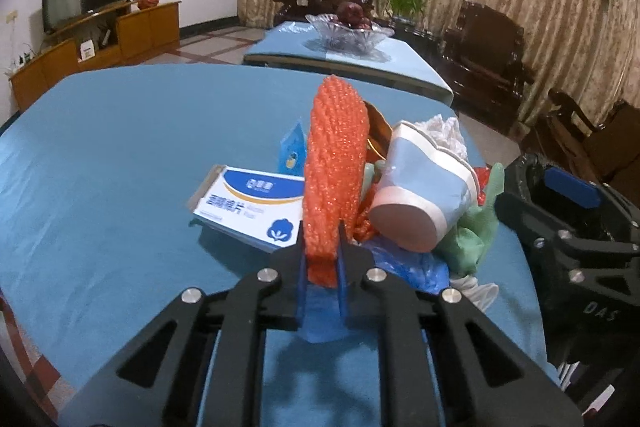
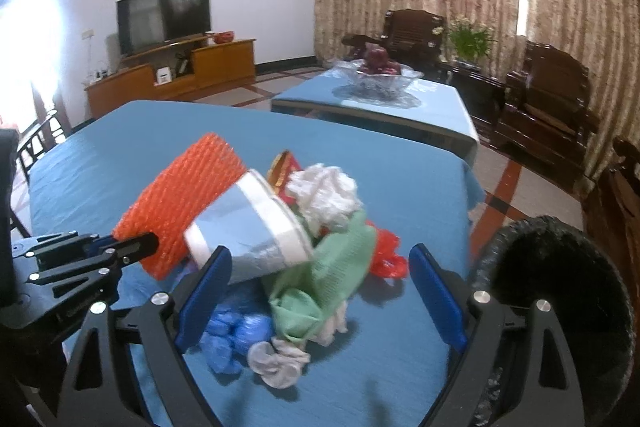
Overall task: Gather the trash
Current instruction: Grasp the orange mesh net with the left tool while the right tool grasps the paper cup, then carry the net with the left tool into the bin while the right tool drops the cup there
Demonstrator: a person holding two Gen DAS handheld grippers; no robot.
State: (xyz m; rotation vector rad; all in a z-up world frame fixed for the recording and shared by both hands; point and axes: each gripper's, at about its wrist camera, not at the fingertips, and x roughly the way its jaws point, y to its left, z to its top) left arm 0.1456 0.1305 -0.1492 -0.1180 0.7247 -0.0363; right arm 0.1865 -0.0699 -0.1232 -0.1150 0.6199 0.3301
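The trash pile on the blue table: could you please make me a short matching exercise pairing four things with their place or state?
Things:
1. orange foam net
2. paper cup
3. white and blue box
4. right gripper

Places or states:
A. lying tipped on its side on the pile
B. open, facing the pile
C. pinched in the left gripper
D. flat on the table, left of the pile in the left wrist view

Pairs: 1-C, 2-A, 3-D, 4-B
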